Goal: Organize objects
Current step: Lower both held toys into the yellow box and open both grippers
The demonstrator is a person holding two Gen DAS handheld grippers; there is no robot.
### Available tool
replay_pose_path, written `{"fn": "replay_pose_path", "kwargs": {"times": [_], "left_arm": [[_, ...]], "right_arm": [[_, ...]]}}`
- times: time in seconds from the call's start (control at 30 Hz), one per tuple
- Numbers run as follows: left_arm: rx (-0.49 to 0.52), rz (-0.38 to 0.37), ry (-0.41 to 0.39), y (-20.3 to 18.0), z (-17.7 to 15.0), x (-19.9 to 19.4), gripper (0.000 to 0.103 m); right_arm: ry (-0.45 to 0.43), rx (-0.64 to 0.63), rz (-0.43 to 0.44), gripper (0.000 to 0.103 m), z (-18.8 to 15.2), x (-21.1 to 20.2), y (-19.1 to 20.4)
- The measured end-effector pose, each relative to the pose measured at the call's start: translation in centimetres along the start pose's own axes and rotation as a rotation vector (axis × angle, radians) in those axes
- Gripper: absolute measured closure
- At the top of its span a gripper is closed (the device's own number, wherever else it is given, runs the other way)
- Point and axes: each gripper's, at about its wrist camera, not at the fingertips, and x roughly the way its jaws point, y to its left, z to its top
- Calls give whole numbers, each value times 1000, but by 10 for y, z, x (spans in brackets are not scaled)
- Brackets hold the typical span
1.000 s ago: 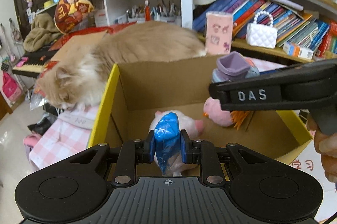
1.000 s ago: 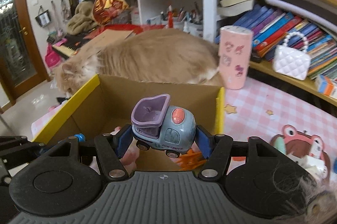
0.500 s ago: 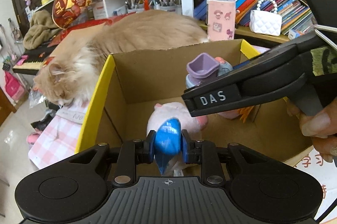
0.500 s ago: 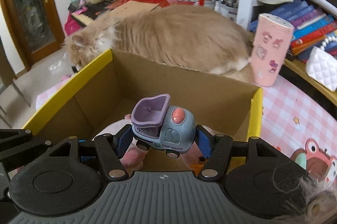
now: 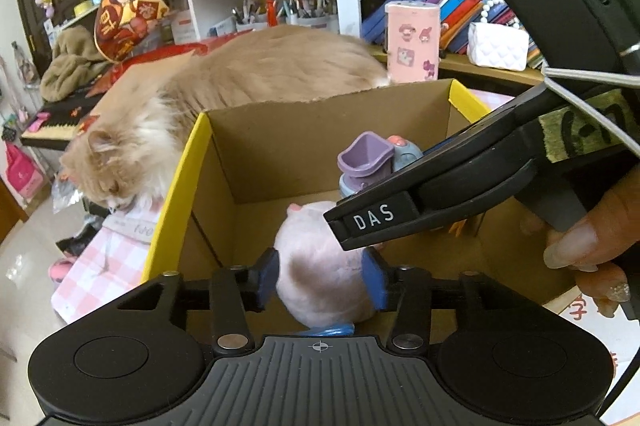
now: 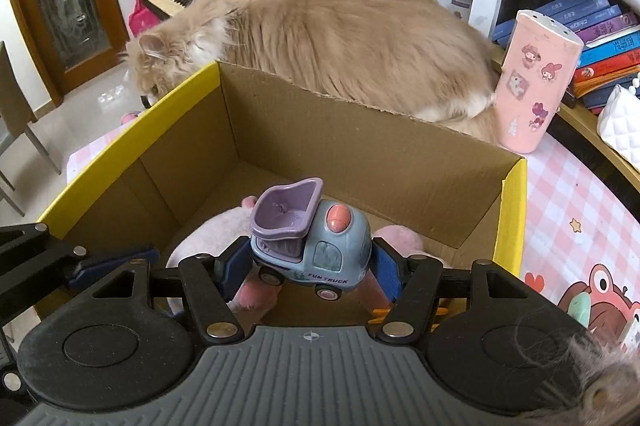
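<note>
My left gripper (image 5: 320, 282) hangs over the open cardboard box (image 5: 320, 130) with its jaws opening. Nothing is between its blue pads (image 5: 267, 280). The blue packet (image 5: 326, 329) sits free just below them, mostly hidden by the gripper body. A pink plush toy (image 5: 316, 266) lies on the box floor behind it. My right gripper (image 6: 310, 262) is shut on a grey-blue toy truck (image 6: 316, 246) with a purple bucket, held above the inside of the box (image 6: 360, 154). From the left wrist view the truck (image 5: 376, 158) shows at the tip of that gripper.
A long-haired ginger cat (image 6: 340, 38) lies right behind the box's far wall. A pink sticker-covered tumbler (image 6: 532, 82) stands at the box's back right corner. A second pink plush (image 6: 400, 238) lies in the box. Bookshelves and a white purse (image 5: 498, 46) are behind. A hand (image 5: 592, 246) holds the right gripper.
The left jaws have spread and the blue packet has dropped out from between them. The right gripper with the truck has come further over the box and tilted down.
</note>
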Motion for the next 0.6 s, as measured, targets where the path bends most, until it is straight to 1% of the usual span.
{"fn": "replay_pose_path", "kwargs": {"times": [0.03,0.17,0.33,0.47,0.6], "left_arm": [[5,0,-5,-1,0,-1,53],[10,-3,-18,-2,0,-6,46],[8,10,-49,-2,-1,-15,39],[-5,10,-75,1,-2,-26,38],[-47,-1,-99,6,-2,-39,36]], "right_arm": [[-10,2,5,41,0,-1,0],[-78,21,7,34,-1,-12,-3],[-111,84,-11,33,-3,-25,-9],[-161,120,-42,33,-8,-46,-11],[-208,146,-77,33,-14,-67,-10]]}}
